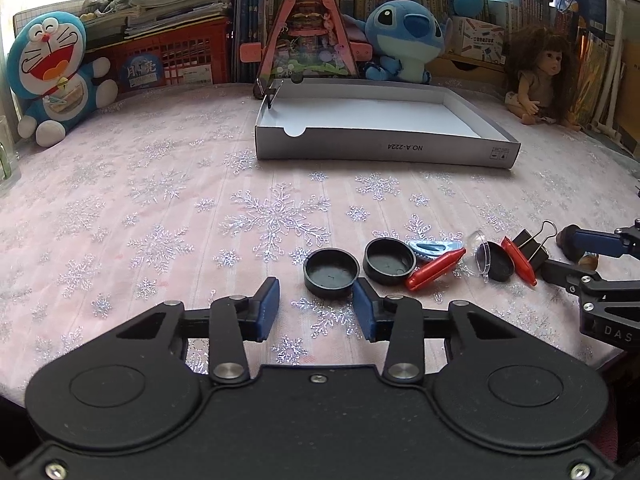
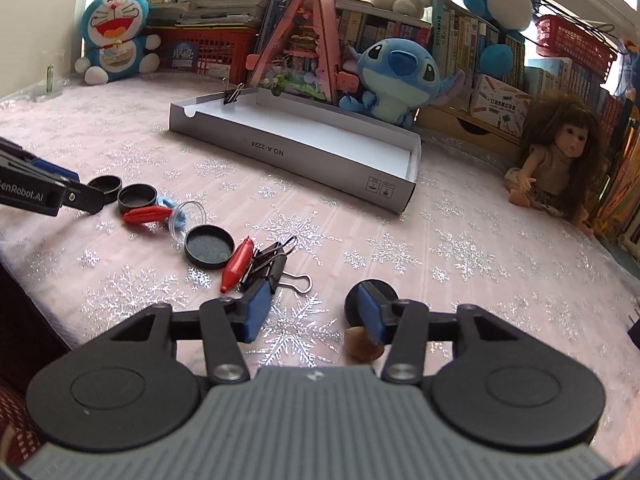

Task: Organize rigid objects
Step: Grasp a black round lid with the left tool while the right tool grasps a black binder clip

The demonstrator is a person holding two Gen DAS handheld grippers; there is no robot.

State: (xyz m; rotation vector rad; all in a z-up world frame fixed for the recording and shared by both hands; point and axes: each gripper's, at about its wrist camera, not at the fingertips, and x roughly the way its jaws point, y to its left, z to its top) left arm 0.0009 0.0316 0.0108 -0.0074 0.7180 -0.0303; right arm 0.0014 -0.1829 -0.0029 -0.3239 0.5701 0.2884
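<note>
A shallow grey cardboard box (image 1: 384, 148) (image 2: 320, 164) lies at the back of the table with a black binder clip (image 2: 232, 94) on its far-left rim. In front lie small items: two black round lids (image 1: 331, 268) (image 1: 390, 260), a red clip (image 1: 434, 268), a clear lid (image 1: 482, 254), a third black lid (image 2: 209, 247), a second red clip (image 2: 237, 266) and black binder clips (image 2: 272, 266). My left gripper (image 1: 316, 306) is open and empty just in front of the nearest lid. My right gripper (image 2: 314, 310) is open over bare cloth, right of the binder clips.
Another black lid (image 2: 370, 298) and a brown lump (image 2: 362, 346) lie beside my right finger. Plush toys (image 1: 52, 76) (image 1: 404, 40), a pink toy house (image 1: 308, 28), a doll (image 2: 560, 160) and books line the back. The pink snowflake cloth (image 1: 160, 200) covers the table.
</note>
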